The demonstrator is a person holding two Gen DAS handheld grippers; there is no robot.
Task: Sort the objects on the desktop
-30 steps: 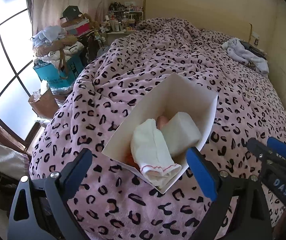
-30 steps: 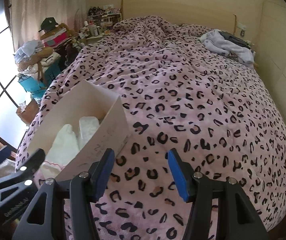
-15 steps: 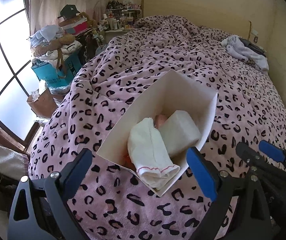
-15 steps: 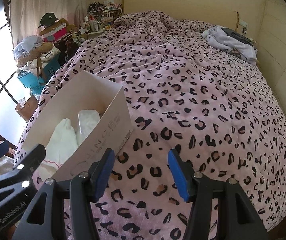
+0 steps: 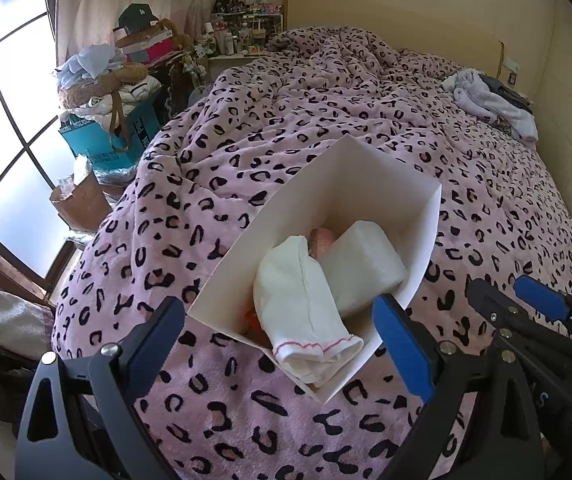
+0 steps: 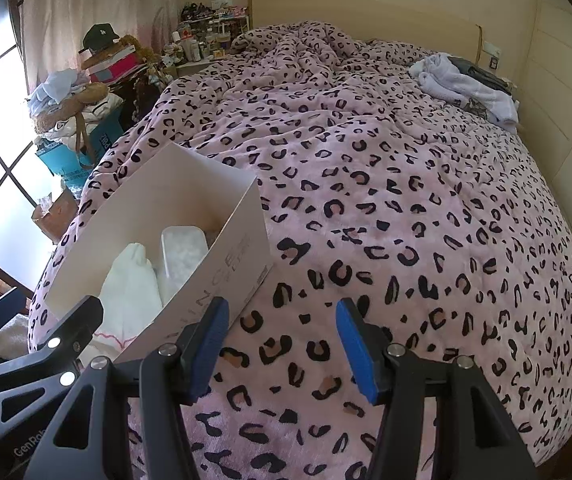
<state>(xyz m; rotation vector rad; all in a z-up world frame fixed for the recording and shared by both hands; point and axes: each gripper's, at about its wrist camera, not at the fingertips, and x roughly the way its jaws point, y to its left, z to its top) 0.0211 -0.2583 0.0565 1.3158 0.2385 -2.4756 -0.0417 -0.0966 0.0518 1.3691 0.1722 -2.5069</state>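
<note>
Left wrist view: the left gripper (image 5: 282, 332) is seen spread wide and empty, low in frame, with the white box (image 5: 366, 184) at centre on the leopard-print blanket (image 5: 326, 100), a folded white cloth (image 5: 298, 308) and a wrapped white pack (image 5: 362, 268) lying inside. Right wrist view: the right gripper (image 6: 282, 344) is held spread over bare blanket, nothing between its pads, and the box (image 6: 230, 264) is found at lower left, just beside the left-hand finger.
</note>
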